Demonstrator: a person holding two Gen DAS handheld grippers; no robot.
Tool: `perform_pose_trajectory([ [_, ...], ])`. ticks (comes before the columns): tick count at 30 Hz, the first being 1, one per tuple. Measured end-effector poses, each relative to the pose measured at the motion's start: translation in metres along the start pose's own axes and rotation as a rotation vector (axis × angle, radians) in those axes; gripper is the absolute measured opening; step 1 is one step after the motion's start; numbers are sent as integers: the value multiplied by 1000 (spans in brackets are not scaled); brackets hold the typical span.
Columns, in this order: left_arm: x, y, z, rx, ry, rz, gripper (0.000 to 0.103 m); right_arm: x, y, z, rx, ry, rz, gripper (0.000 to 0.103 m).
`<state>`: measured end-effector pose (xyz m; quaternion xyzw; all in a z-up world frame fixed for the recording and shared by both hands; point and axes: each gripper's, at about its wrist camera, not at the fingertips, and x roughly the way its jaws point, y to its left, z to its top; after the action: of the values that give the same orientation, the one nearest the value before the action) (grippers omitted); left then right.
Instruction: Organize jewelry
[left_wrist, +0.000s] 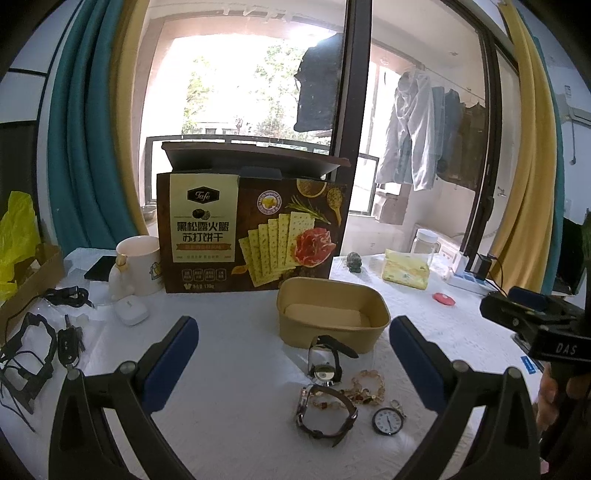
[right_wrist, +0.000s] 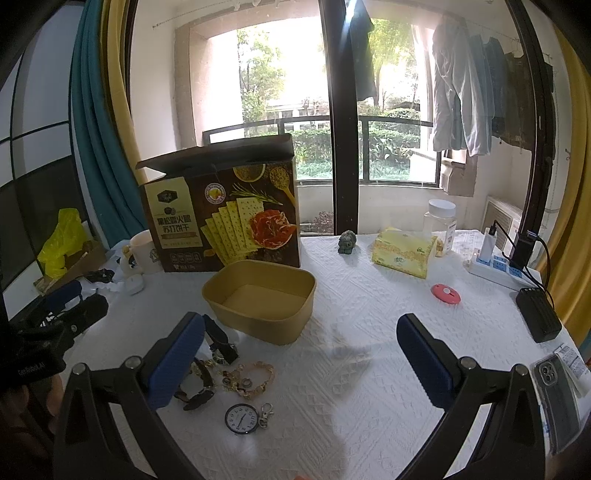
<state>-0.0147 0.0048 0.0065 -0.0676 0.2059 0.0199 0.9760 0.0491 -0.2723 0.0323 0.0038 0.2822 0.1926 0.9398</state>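
While hovering, left tongs (left_wrist: 293, 360) wide apart, empty | right tongs (right_wrist: 301, 354) likewise

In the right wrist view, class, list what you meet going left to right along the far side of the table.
Yellow plastic bag → white mug → cracker box → small stone figurine → yellow tissue pack → clear jar → power strip.

Bright daylight through glass balcony doors (right_wrist: 258, 92); teal and yellow curtains (left_wrist: 85, 129) at both sides; laundry (right_wrist: 461, 85) hangs outside; white-clothed table (right_wrist: 369, 314).
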Motion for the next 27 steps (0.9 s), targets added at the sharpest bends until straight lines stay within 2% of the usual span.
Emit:
perform_pose_trajectory([
  [27, 9, 10, -7, -29, 20, 0, 103, 6, 1, -4, -11, 16, -6, 103],
])
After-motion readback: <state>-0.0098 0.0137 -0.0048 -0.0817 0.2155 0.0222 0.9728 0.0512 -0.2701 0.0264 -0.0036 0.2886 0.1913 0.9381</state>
